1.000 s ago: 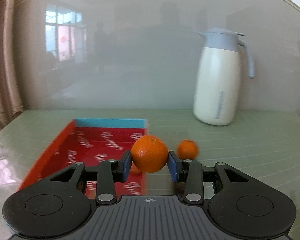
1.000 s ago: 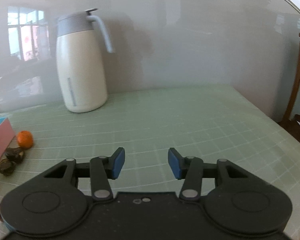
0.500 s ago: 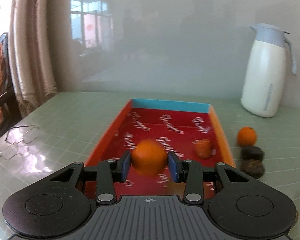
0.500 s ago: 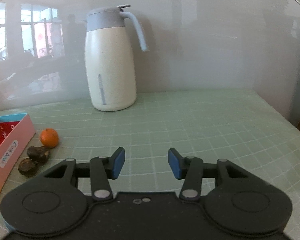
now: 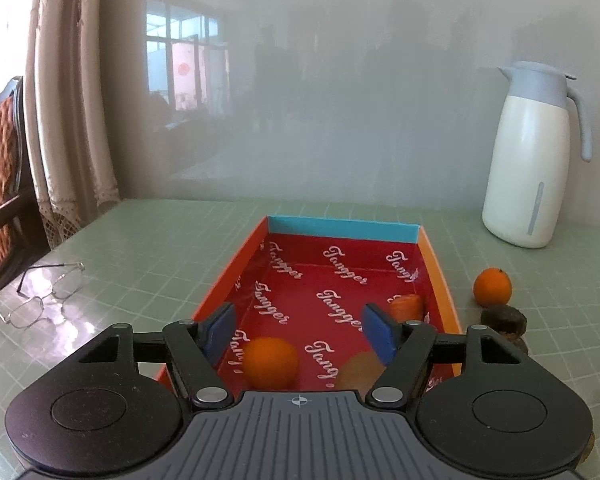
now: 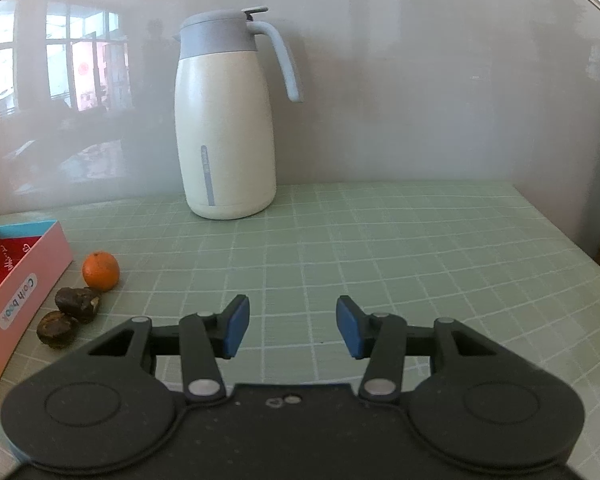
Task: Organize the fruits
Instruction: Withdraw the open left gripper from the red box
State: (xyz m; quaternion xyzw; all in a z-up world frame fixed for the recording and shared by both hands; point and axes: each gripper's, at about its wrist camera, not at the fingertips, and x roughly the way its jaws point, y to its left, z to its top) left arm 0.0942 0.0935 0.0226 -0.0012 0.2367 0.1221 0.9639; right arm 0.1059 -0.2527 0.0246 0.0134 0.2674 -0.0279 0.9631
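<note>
L tongs (image 5: 300, 334) just opened, nothing clamped; orange (image 5: 271, 362) lies loose in red box (image 5: 440, 272) at 6 o'clock. Risk: it rolls. R tongs (image 6: 292, 326) apart, empty; worktop orange (image 6: 101, 271) at 10 o'clock.

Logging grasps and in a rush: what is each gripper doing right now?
Left gripper: open, jaws just opened, orange lying free in the red box.
Right gripper: open, holding nothing.
</note>
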